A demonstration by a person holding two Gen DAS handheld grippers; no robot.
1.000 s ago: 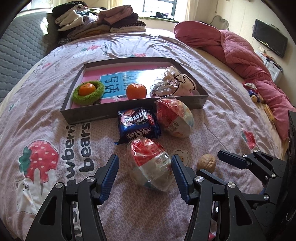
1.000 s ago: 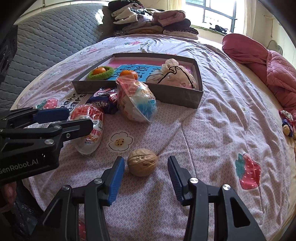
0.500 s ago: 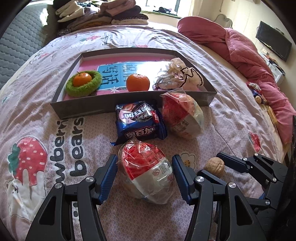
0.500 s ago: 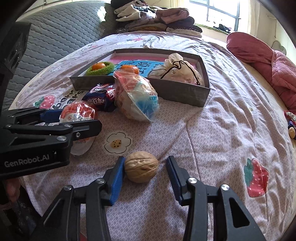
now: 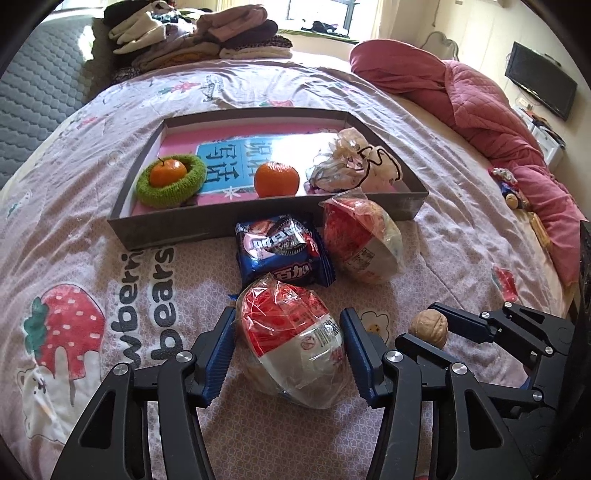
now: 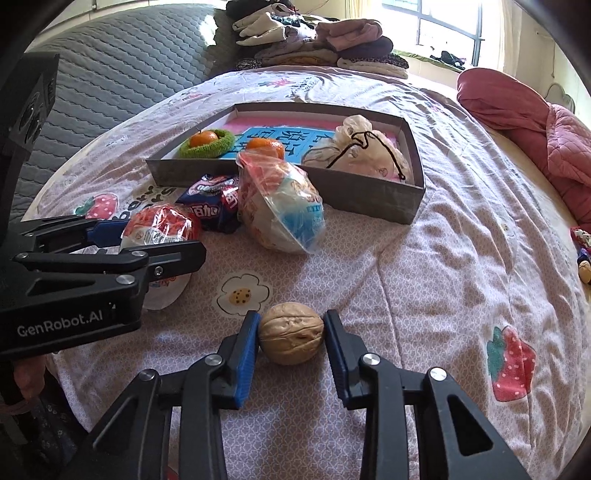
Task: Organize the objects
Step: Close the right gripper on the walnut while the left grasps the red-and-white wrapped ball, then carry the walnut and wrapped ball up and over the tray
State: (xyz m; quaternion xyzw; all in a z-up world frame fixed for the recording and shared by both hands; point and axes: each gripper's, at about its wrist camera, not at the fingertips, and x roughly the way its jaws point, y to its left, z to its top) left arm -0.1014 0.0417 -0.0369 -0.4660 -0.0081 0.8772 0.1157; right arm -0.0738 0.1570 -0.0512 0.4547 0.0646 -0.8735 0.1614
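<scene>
Sitting on the quilted pink bedspread [image 5: 92, 229], the left gripper [image 5: 288, 343] has its ribbed blue pads on either side of a crinkly plastic-wrapped snack bowl [image 5: 291, 343], red on top and white lower down. The pads look right at the wrapper but whether they're actually pressing it, I can't tell. Over on the right, the right gripper [image 6: 290, 341] has the wrinkly tan walnut [image 6: 290, 333] between its pads: left pad touching the shell, right pad just beside it, so not clearly squeezed.

A second wrapped bowl [image 5: 360, 240] sits up against the front wall of the shallow grey cardboard tray [image 5: 177, 232], with a shiny blue cookie packet [image 5: 282, 254] just beside it. Inside the tray: a small orange [image 5: 168, 171] nested in a fuzzy green knitted ring [image 5: 170, 188], another glossy orange [image 5: 277, 180] loose in the middle, and a crumpled drawstring pouch [image 5: 354, 162] at the right end. Folded clothes [image 5: 192, 33] are stacked at the far edge of the bed, and a rumpled pink quilt [image 5: 480, 110] lies off to the right.
</scene>
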